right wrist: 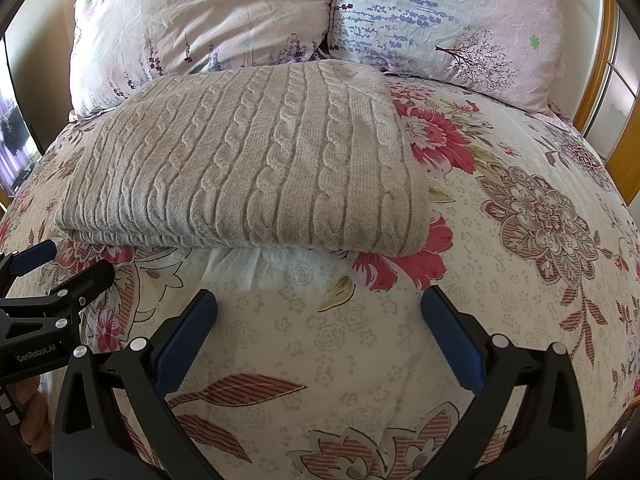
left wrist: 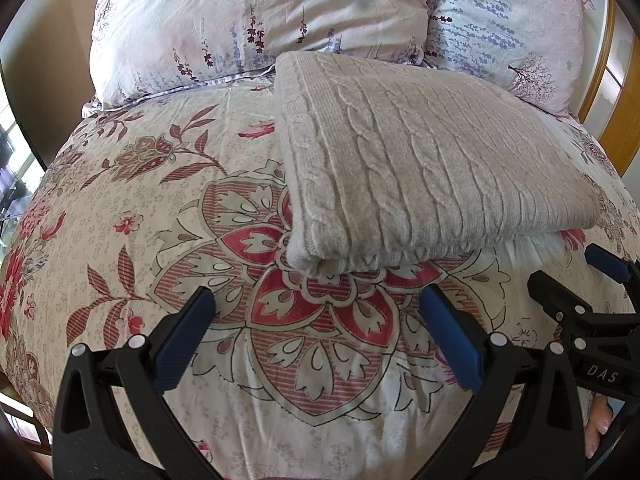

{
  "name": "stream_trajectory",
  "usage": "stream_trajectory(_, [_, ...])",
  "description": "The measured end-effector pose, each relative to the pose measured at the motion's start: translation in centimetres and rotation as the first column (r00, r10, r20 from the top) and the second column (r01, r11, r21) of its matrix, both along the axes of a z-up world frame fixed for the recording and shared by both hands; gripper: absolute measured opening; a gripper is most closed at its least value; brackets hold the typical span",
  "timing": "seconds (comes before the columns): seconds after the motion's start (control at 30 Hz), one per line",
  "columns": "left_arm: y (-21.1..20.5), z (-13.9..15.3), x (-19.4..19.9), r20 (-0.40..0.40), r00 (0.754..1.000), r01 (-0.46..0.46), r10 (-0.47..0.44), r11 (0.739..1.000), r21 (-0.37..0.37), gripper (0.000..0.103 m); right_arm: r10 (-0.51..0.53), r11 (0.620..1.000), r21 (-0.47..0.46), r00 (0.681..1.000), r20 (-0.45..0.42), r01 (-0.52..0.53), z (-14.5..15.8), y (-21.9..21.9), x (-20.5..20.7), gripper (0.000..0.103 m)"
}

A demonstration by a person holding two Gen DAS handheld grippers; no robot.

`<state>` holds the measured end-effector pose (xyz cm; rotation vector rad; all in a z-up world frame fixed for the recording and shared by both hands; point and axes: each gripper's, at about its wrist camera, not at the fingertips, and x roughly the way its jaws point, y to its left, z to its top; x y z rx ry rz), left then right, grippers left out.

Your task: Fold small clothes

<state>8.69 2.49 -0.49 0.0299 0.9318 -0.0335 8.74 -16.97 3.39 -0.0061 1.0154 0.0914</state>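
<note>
Lying folded on the floral bed cover (left wrist: pixel 132 184), the cable-knit sweater (left wrist: pixel 420 160) sits just before two pillows (right wrist: pixel 192 20). Both the left hand-held gripper (left wrist: pixel 316 312) and right hand-held gripper (right wrist: pixel 320 312) hover released, near the sweater's near edge. Only the right view shows white cloth (right wrist: pixel 256 268) peeking beneath it clearly.

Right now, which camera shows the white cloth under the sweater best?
The right wrist view: the white cloth pokes out centrally below the sweater's near edge, its crinkles plain. The left wrist view shows only a thin strip of it at the sweater's right corner.
</note>
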Motion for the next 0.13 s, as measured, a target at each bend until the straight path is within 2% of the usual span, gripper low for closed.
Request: stream_trajectory(0.13, [0.01,0.01,0.03,0.000,1.000,0.000,0.000,1.000,0.000,0.101,0.000,1.000,0.000,1.000,0.000,0.000,0.00,-0.01,0.02,0.102])
